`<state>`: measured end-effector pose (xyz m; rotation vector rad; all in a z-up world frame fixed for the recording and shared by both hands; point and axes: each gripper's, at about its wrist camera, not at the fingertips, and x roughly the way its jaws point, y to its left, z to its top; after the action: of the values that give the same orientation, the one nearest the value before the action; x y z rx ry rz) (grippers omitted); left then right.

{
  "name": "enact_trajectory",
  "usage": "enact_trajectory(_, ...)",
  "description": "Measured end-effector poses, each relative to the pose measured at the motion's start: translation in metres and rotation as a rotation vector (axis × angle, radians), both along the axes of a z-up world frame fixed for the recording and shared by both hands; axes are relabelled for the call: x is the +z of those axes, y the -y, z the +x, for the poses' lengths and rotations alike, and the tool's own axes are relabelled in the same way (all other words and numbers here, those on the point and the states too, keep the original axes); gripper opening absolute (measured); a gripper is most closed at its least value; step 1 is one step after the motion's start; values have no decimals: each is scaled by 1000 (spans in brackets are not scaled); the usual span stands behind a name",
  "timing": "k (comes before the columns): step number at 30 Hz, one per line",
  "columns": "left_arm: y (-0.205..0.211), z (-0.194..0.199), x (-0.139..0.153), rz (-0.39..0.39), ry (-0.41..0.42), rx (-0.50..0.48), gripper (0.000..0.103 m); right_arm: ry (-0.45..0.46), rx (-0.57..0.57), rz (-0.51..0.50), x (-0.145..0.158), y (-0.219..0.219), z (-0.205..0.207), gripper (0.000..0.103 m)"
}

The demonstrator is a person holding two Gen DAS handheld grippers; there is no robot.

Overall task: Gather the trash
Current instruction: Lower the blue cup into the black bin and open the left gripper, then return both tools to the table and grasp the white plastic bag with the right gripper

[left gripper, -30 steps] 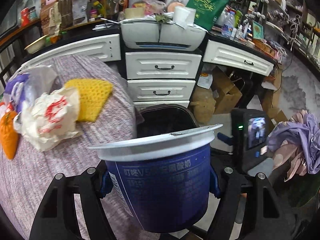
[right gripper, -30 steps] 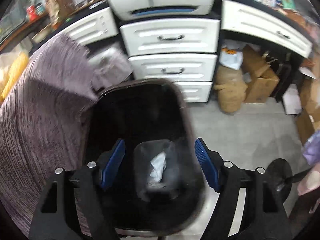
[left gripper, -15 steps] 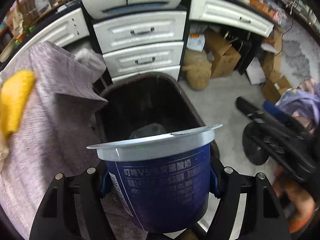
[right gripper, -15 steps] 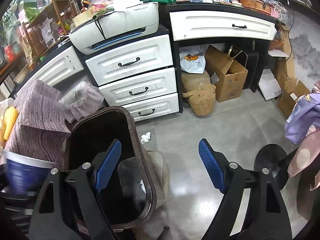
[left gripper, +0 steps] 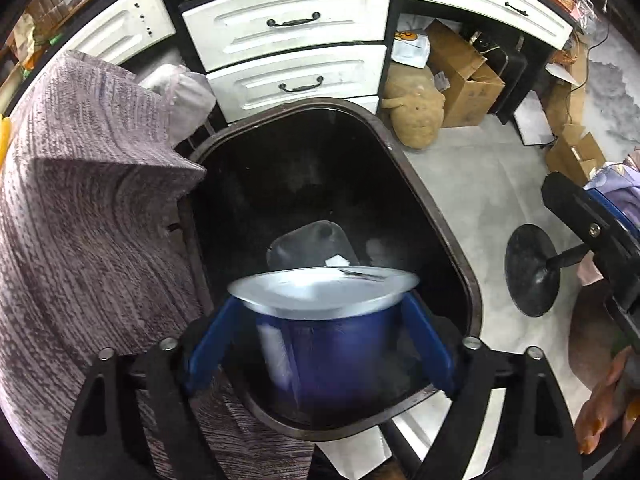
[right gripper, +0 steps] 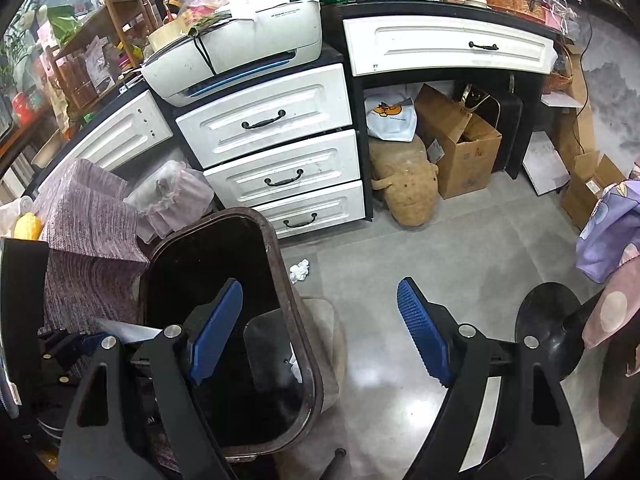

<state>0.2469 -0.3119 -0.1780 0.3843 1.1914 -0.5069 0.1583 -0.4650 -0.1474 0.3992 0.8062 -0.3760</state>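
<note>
A blue yogurt cup [left gripper: 332, 344] with a silver foil lid is blurred between the spread fingers of my left gripper [left gripper: 320, 344], right over the open brown trash bin [left gripper: 416, 184]; the pads stand clear of its sides. Inside the bin lies a grey plastic piece [left gripper: 308, 244] with a bit of white paper. My right gripper [right gripper: 320, 332] is open and empty, above the bin's right rim [right gripper: 280, 256] and the floor. The right gripper's body shows at the right edge of the left wrist view [left gripper: 592, 224].
A purple-grey cloth-covered table [left gripper: 80, 220] stands left of the bin. White drawers [right gripper: 276, 176] and a printer [right gripper: 240, 52] stand behind. Cardboard boxes [right gripper: 460, 144], a tan sack [right gripper: 404, 192], a crumpled tissue [right gripper: 300, 270] and a black stool base [right gripper: 548, 328] are on the floor.
My left gripper moved from the table over the bin, then opened; the cup has come loose and blurs. My right gripper has drawn back to the right of the bin.
</note>
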Motion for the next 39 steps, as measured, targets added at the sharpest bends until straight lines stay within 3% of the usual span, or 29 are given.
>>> enact_trajectory(6, 5, -8, 5, -12, 18, -41, 94, 13, -10, -10, 9, 4, -3, 83)
enact_trajectory(10, 2, -13, 17, -26, 15, -34, 95, 24, -15, -16, 16, 7, -5, 83)
enact_trajectory(18, -29, -42, 88, -146, 132, -32, 95, 76, -7, -34, 40, 3, -9, 85)
enact_trajectory(24, -72, -63, 132, -213, 266, 6, 97, 121, 90, -34, 59, -27, -5, 85)
enact_trajectory(28, -103, -68, 148, -242, 312, 63, 97, 152, 176, -36, 72, -57, 1, 88)
enact_trajectory(32, -128, -72, 154, -232, 361, 106, 97, 171, 272, -43, 84, -91, 9, 91)
enact_trajectory(39, -191, -75, 154, -224, 368, 217, 97, 178, 417, -41, 97, -146, 21, 91)
